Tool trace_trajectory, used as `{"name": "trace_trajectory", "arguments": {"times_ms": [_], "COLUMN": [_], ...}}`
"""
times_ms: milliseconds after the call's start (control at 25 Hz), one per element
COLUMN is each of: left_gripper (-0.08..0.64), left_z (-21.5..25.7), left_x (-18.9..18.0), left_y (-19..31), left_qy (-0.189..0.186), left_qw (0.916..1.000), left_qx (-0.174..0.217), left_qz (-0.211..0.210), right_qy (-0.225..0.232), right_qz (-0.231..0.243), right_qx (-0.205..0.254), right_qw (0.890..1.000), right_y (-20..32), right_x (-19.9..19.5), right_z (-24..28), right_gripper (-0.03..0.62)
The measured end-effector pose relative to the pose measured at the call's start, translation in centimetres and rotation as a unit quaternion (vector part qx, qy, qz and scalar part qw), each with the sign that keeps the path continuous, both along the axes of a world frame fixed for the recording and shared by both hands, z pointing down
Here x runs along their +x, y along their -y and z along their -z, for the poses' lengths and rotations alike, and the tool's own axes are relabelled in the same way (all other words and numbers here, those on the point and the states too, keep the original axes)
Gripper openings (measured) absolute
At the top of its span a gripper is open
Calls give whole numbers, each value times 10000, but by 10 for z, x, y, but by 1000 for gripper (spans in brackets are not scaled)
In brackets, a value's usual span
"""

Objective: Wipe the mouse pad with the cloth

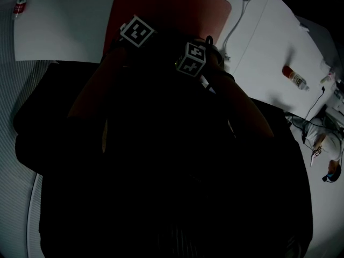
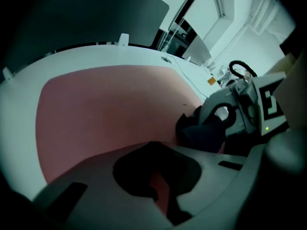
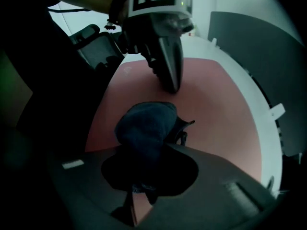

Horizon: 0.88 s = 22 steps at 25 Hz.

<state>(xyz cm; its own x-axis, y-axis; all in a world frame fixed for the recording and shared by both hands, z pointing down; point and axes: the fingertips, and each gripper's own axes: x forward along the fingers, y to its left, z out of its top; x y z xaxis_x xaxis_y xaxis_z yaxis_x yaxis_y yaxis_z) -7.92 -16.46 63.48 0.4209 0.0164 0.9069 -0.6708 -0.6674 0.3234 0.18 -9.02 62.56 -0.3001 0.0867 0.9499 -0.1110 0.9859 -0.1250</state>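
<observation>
The red mouse pad (image 1: 161, 4) lies on the white table (image 1: 64, 20); it fills much of both gripper views (image 2: 105, 109) (image 3: 211, 114). My right gripper (image 3: 144, 181) is shut on a bunched dark blue cloth (image 3: 144, 128), which rests on the pad. From the left gripper view the cloth (image 2: 199, 135) shows as a dark lump under the right gripper. My left gripper (image 3: 171, 86) stands just beyond the cloth with its fingers together and the tips down on the pad; in its own view (image 2: 160, 186) nothing lies between them. The person's dark torso hides both grippers' jaws in the head view.
A red and white bottle (image 1: 294, 77) lies on the table to the right, another bottle (image 1: 20, 3) at the far left. A grey cable (image 1: 236, 20) runs past the pad's right edge. A dark partition (image 2: 96, 13) stands behind the table. An office chair (image 3: 91, 47) is nearby.
</observation>
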Motion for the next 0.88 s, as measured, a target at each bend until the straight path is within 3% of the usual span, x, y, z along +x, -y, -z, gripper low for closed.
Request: {"name": "trace_trajectory", "arguments": {"times_ms": [80, 160, 200, 280, 360, 480, 600, 880], "left_gripper": [5, 3, 5, 5, 5, 5, 5, 5], "left_z": [-2, 1, 7, 28, 54, 105, 154, 248], "left_x": [-3, 2, 6, 9, 10, 17, 19, 40], "left_y": [-7, -13, -11, 4, 13, 9, 2, 10], "left_qy": [-13, -348, -686, -1450, -1922, -2238, -2494, -3059], "left_qw": [9995, 9965, 9924, 9756, 9608, 9583, 9533, 9257], "left_qx": [-243, -539, -582, -382, -100, 296, 642, 1539], "left_qz": [189, 540, 844, 1605, 1996, 1754, 1577, 1605], "right_qy": [-37, 74, 230, 755, 1537, 2359, 2904, 3753], "right_qz": [217, 177, -36, -762, -1454, -2143, -2547, -3059], "right_qx": [-335, -755, -954, -1293, -1454, -1378, -1111, -526], "right_qw": [9992, 9970, 9952, 9858, 9665, 9378, 9157, 8734], "right_y": [-13, -15, -11, 3, 24, 52, 69, 76], "right_x": [-5, -10, -12, -13, -10, 14, 44, 74], "right_z": [-1, 3, 9, 31, 68, 124, 166, 243], "right_gripper": [60, 61, 61, 61, 61, 61, 63, 63]}}
